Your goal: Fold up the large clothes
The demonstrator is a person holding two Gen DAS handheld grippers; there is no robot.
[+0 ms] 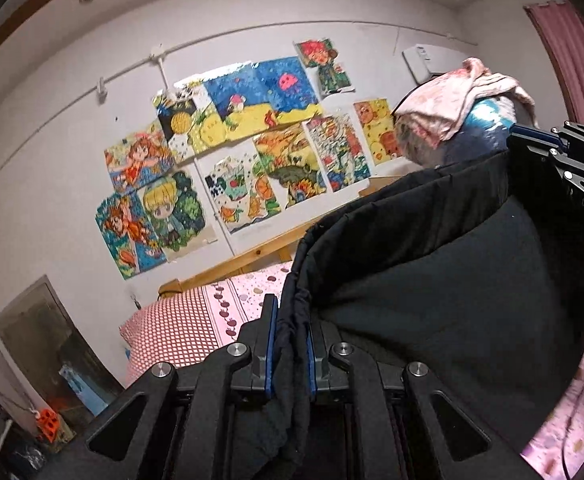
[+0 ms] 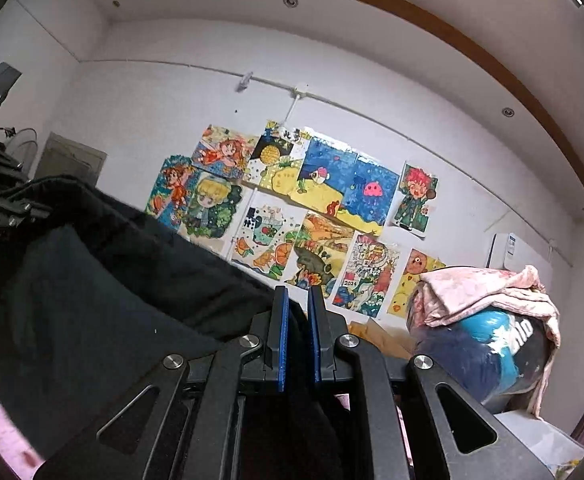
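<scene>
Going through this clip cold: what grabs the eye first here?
A large black garment hangs stretched between the left gripper and right gripper, both shut on its edge. Behind it, colourful children's drawings cover the white wall, with pink cloth heaped on a bundle at right.

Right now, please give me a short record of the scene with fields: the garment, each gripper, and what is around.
garment: black garment, lifted and stretched between both grippers, above the bed
left gripper: shut on a bunched edge of the black garment
right gripper: shut on black fabric of the same garment
bed: pink patterned sheet, checked pillow
wall: many colourful drawings
other: pink cloth lying over a dark blue bundle
</scene>
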